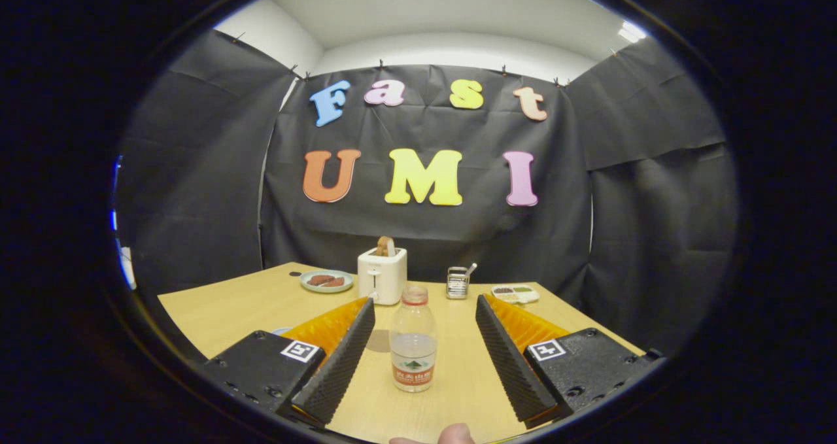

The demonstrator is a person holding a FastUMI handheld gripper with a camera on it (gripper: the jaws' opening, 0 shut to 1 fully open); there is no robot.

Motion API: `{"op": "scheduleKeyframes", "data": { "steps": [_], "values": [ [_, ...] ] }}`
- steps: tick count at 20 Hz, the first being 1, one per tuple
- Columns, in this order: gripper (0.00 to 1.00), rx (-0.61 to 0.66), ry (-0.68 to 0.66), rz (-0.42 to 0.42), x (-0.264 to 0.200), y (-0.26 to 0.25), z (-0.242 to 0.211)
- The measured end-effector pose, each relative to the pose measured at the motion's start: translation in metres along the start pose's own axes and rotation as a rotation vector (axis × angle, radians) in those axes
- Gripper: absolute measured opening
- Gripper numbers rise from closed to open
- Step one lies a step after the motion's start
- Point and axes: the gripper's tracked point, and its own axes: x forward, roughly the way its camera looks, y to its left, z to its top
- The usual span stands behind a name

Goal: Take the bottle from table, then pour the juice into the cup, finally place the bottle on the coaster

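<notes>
Spread wide, the gripper (425,359), with both fingers (340,359) clear of everything and a broad gap between them. Standing upright in that gap on the pale wooden table (216,313): a small clear plastic bottle (413,342) with a pale cap and a red-and-green label, part-filled with clear liquid. Slightly left of the midline, so nearer the left finger than the right, touching neither. Long axis vertical, squarely across the closing line of the fingers, which suits a side grasp around the body. Probably calls for a small shift left to centre it before closing, or else the left finger meets the bottle first and may nudge or tip it.

Just left of the bottle, partly behind the left finger, a flat round brownish disc (379,341), likely the coaster. Further back: a white toaster (382,275) with a slice of bread, a grey-green plate (326,280) with dark food to its left, a small metal grater (458,282) and a white divided dish (516,293) to its right. No cup identifiable with confidence.
</notes>
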Motion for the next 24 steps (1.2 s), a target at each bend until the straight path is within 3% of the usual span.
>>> {"op": "scheduleKeyframes", "data": {
  "steps": [9, 18, 24],
  "values": [
    [1.0, 0.031, 0.151, 0.007, 0.043, 0.009, -0.081],
    [1.0, 0.036, 0.242, -0.012, 0.086, 0.02, -0.116],
    [1.0, 0.104, 0.244, -0.052, 0.101, 0.019, -0.119]
  ]
}}
